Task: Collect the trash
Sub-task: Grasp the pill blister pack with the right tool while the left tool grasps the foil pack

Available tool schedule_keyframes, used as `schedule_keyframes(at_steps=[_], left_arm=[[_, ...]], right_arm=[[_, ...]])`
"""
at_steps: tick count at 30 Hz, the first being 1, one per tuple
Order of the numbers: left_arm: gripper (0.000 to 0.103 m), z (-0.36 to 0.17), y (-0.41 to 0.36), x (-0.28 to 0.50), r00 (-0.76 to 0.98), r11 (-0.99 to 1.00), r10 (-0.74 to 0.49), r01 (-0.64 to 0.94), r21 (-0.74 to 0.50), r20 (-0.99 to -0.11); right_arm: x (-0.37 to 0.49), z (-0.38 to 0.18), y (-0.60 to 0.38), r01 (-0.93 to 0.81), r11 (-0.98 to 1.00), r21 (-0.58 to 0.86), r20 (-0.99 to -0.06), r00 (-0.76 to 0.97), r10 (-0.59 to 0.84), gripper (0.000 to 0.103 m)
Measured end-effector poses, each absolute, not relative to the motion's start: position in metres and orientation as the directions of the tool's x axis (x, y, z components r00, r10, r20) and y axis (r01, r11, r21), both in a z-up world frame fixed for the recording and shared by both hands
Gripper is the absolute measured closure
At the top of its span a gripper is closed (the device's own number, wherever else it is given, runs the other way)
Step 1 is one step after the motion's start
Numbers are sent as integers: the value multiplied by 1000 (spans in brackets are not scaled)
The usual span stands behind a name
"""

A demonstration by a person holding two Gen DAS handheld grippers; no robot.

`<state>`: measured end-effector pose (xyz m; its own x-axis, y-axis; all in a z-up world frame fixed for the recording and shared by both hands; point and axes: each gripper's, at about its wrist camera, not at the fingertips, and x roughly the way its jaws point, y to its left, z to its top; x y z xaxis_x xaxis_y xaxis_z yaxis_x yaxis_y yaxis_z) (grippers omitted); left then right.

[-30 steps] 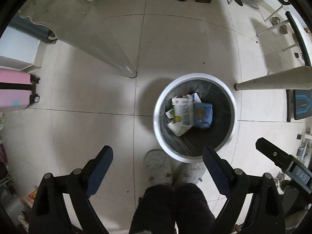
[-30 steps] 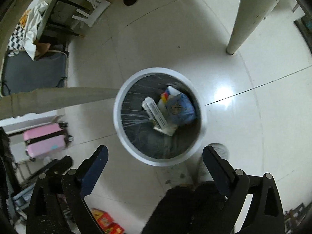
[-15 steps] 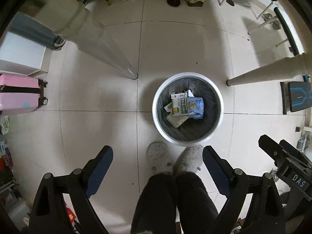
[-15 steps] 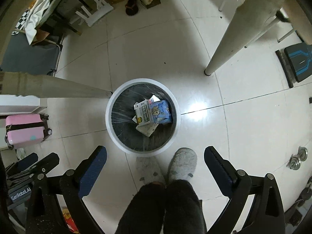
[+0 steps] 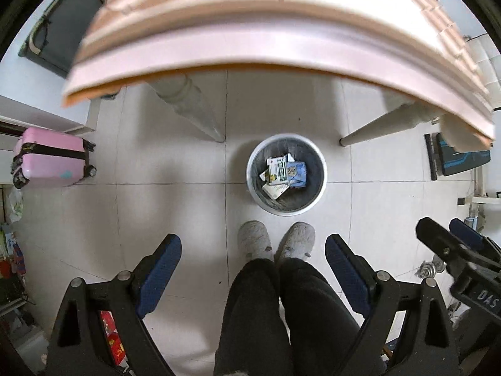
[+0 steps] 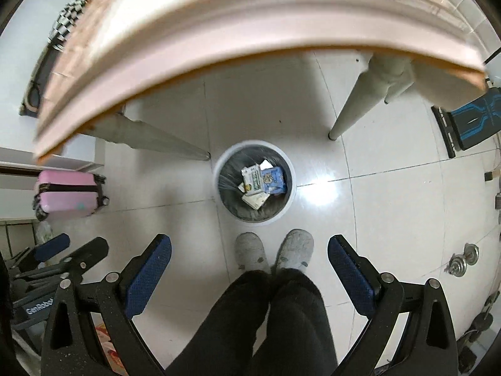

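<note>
Pale floor tiles fill the left wrist view, with a table edge [image 5: 275,53] blurred overhead. Ahead of the left gripper [image 5: 253,260], jaws wide apart and empty, the bin [image 5: 314,197] stands upright, mouth up, beyond the slippers [image 5: 254,240]. Cartons [image 5: 278,173] and a blue pack [image 5: 296,173] lie flat inside, so that trash looks collected.

From the right wrist, the right gripper [image 6: 249,258] gapes empty too; the bin [image 6: 289,199] sits ahead, slightly left of centre. Whether more trash remains on the table cannot be told.
</note>
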<state>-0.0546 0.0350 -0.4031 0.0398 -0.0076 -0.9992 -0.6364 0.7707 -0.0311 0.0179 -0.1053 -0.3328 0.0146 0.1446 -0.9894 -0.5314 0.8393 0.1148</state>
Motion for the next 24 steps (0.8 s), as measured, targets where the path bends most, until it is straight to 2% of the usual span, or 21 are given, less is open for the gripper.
schedule_keyframes(at_steps=[8,13,18,24], left_arm=[[9,-342,54,-34,116,759,88,-652,-9,-989],[9,-321,84,10,139,718,157,-695,16,-978],[9,-321,116,60,113,646,160,-763,17,-981],[9,-343,153,139,70,509,80,-861,-20,-994]], right_arm=[[28,-231,-90,-507,846,164,-968,83,238,2],[79,-187,-68,-523,840,143,-957,142,252,2],[161,-171,-38,-557,827,77,-960,182,212,2],[295,-184,12,-609,793,-5,-970,194,143,2]])
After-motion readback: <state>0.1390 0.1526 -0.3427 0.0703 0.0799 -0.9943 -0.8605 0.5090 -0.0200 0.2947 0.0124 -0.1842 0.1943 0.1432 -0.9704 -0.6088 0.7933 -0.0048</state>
